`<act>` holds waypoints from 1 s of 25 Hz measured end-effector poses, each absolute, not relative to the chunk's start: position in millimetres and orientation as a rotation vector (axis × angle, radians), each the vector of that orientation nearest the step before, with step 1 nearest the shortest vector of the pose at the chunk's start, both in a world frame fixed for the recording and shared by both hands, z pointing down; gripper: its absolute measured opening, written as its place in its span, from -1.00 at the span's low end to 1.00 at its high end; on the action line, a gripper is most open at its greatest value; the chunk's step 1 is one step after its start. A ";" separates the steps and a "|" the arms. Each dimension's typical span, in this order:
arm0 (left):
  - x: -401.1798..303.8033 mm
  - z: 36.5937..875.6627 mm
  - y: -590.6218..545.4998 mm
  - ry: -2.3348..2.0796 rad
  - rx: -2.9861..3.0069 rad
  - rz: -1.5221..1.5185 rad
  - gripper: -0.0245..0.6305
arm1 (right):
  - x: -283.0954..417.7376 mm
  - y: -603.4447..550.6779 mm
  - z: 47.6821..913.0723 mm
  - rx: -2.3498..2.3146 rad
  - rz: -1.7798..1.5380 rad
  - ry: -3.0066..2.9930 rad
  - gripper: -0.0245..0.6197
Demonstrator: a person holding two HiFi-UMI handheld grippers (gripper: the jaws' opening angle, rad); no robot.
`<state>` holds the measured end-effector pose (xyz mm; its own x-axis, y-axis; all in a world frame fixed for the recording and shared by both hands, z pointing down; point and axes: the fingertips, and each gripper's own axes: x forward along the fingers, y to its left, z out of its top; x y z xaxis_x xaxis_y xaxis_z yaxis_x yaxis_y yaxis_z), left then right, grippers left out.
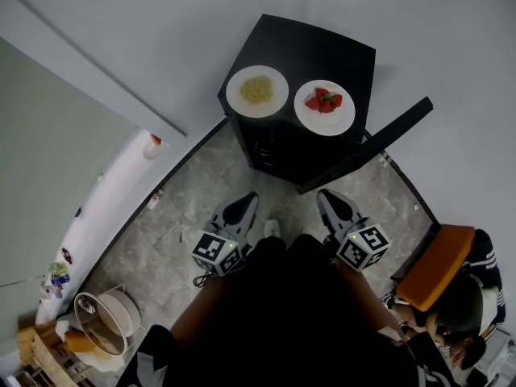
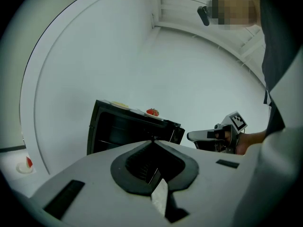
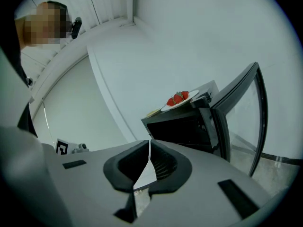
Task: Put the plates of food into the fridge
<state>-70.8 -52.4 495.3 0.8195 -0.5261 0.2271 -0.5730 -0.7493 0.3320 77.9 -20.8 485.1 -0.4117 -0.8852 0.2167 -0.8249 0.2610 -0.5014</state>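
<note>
Even soft light, strong fisheye curving, dark vignetted corners, sharp focus

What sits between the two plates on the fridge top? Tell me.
Nothing: the head view shows only a narrow strip of bare black fridge top between the plate of yellow food and the strawberry plate; they do not touch.
</note>
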 end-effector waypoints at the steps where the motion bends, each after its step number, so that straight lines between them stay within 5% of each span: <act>1: -68.5 495.4 -53.7 -0.821 2.612 0.165 -0.84 | 80.3 -24.6 484.1 -1.639 -0.859 2.388 -0.83; 25: -51.6 493.4 -80.8 -0.881 2.611 0.201 -0.84 | 109.0 -113.8 474.2 -1.354 -1.142 1.870 -0.83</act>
